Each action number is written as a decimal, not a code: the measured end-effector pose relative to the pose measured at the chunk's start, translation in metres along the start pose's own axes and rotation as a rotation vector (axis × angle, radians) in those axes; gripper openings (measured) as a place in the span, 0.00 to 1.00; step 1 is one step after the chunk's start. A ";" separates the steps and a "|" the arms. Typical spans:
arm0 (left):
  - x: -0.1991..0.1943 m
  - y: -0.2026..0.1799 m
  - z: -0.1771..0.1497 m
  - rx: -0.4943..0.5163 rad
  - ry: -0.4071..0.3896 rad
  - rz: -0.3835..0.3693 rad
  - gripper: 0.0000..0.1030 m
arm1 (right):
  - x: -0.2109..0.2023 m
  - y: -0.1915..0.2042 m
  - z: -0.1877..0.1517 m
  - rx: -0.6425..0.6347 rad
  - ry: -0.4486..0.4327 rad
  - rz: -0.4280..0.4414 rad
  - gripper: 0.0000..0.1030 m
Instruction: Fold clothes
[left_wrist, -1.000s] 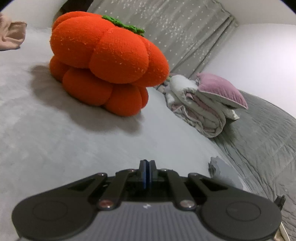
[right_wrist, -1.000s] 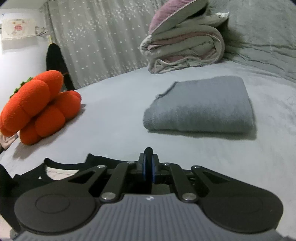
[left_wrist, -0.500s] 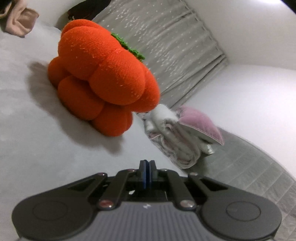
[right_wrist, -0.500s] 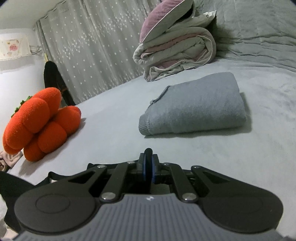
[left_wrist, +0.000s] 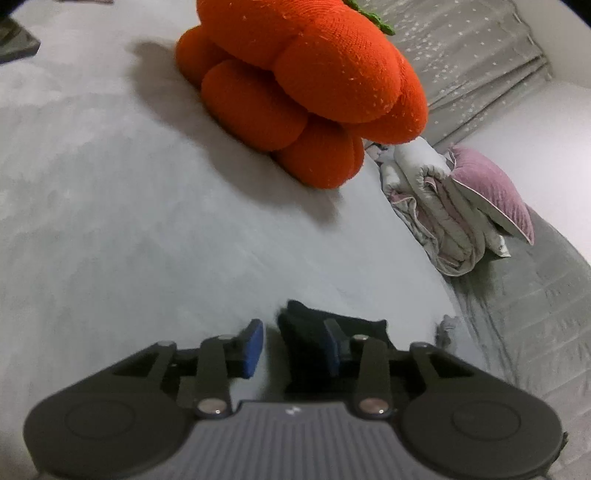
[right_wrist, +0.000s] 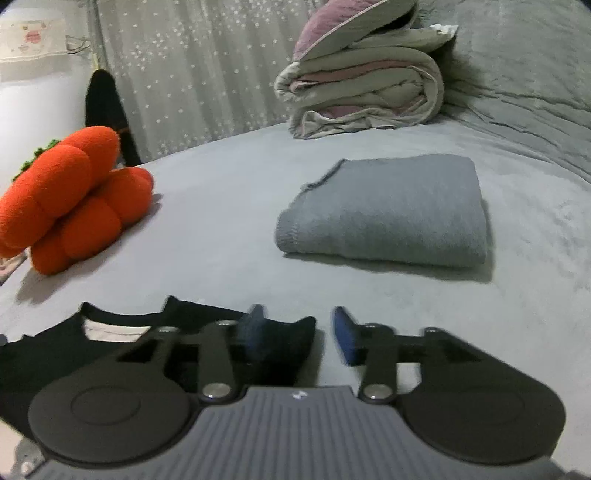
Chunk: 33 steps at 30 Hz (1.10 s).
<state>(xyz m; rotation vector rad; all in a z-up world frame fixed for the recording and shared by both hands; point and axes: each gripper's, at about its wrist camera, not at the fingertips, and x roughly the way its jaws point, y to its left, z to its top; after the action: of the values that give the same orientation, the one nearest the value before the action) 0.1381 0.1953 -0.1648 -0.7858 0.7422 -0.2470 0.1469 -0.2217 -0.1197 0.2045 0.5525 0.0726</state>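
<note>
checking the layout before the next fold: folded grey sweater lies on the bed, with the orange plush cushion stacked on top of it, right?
Not quite. The folded grey sweater does lie on the bed, but the orange plush cushion is not on top of it: it sits apart, off to the sweater's left, with bare bed between them. The right wrist view shows this.

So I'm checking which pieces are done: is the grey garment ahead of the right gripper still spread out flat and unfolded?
No, in the right wrist view the grey garment lies folded into a thick, compact rectangle on the bed.
</note>
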 end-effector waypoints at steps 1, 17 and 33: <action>0.000 0.000 -0.003 -0.005 0.017 -0.001 0.38 | -0.003 0.003 0.001 -0.011 0.012 0.008 0.49; -0.009 -0.007 -0.031 0.018 0.022 -0.029 0.15 | -0.050 0.028 -0.036 -0.021 0.186 0.029 0.49; -0.029 -0.029 -0.035 0.004 0.172 -0.016 0.12 | -0.060 0.005 -0.029 0.029 0.229 0.033 0.09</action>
<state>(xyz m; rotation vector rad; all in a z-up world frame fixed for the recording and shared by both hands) 0.0950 0.1692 -0.1463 -0.7733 0.8972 -0.3337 0.0801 -0.2196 -0.1121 0.2354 0.7791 0.1206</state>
